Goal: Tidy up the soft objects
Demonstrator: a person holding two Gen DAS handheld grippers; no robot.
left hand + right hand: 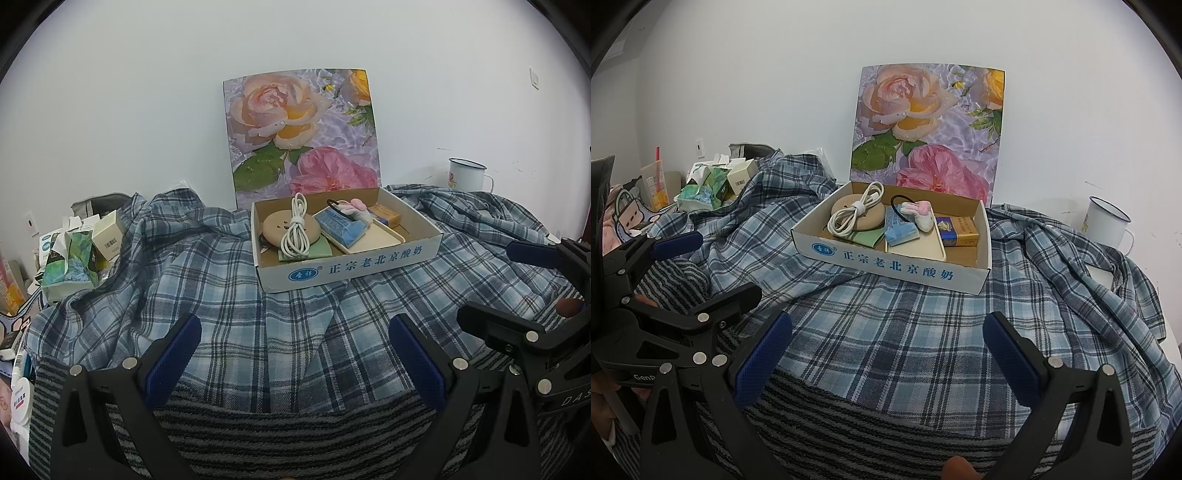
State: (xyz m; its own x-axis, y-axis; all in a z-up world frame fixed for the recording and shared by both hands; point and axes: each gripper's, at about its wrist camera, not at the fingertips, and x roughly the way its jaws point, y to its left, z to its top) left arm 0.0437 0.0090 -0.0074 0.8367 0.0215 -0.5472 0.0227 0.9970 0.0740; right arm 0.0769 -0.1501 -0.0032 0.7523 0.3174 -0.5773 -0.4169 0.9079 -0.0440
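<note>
A blue plaid shirt (258, 325) (905, 332) lies spread and rumpled over the table. A grey striped cloth (295, 435) (868, 424) lies at its near edge, partly under it. My left gripper (295, 354) hovers open above where the two fabrics meet, nothing between its blue pads. My right gripper (888, 350) is open too, just to the right of the left one and over the same fabrics. In each wrist view the other gripper shows at the side. A cardboard box (369, 269) (905, 266) of small items rests on the shirt.
The box holds a white cable (295, 232), a round beige disc, a blue packet, a bunny hair tie (919, 214) and a small carton. A flower picture (303, 136) leans on the wall. A white enamel mug (1108, 221) stands at right. Tissue packs and boxes (74, 254) crowd the left.
</note>
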